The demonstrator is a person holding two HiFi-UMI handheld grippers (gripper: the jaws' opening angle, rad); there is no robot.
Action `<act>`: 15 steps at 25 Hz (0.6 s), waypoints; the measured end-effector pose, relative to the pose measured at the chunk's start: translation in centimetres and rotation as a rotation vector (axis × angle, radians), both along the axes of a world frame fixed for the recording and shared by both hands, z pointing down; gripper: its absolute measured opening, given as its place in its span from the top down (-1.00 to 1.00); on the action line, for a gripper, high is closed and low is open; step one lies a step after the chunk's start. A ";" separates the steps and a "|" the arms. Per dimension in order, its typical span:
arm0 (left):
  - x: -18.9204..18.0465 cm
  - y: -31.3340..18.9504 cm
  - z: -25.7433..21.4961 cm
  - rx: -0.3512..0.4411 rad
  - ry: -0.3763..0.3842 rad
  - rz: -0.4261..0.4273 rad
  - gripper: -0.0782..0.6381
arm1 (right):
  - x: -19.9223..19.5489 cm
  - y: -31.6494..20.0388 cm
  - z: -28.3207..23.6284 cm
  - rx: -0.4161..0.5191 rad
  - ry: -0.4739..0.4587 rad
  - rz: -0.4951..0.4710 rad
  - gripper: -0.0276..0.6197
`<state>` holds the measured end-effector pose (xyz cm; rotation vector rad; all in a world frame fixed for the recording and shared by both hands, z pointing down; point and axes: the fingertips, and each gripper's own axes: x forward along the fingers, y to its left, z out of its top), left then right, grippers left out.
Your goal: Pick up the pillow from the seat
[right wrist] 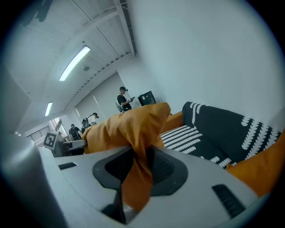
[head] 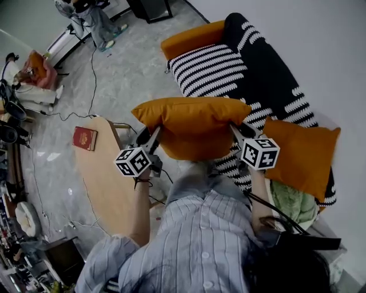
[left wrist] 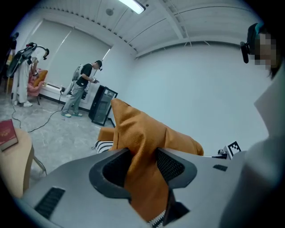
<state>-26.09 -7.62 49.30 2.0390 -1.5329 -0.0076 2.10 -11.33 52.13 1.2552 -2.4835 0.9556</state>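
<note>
An orange pillow [head: 194,125] hangs in the air between my two grippers, lifted clear of the black-and-white striped sofa seat [head: 209,68]. My left gripper [head: 153,135] is shut on the pillow's left corner; its fabric [left wrist: 142,153] bunches between the jaws. At the pillow's right corner, my right gripper [head: 235,131] is shut as well, with a fold of orange cloth [right wrist: 136,167] pinched between its pads.
A second orange pillow [head: 303,154] leans on the sofa at the right, above a green cushion [head: 291,201]. A wooden oval table [head: 103,177] with a red book [head: 84,138] stands at the left. A person [head: 91,17] stands far off; cables trail over the floor.
</note>
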 end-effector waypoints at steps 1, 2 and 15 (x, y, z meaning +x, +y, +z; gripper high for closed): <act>-0.4 0.4 -0.1 0.001 -0.003 -0.012 0.22 | -0.5 0.1 0.0 0.002 -0.002 -0.012 0.57; -0.8 0.9 -0.1 0.000 -0.006 -0.020 0.22 | -0.9 0.3 0.0 0.001 -0.003 -0.023 0.57; -3.6 2.6 0.1 -0.011 -0.011 -0.013 0.22 | -3.4 2.8 -0.1 -0.006 -0.009 0.000 0.57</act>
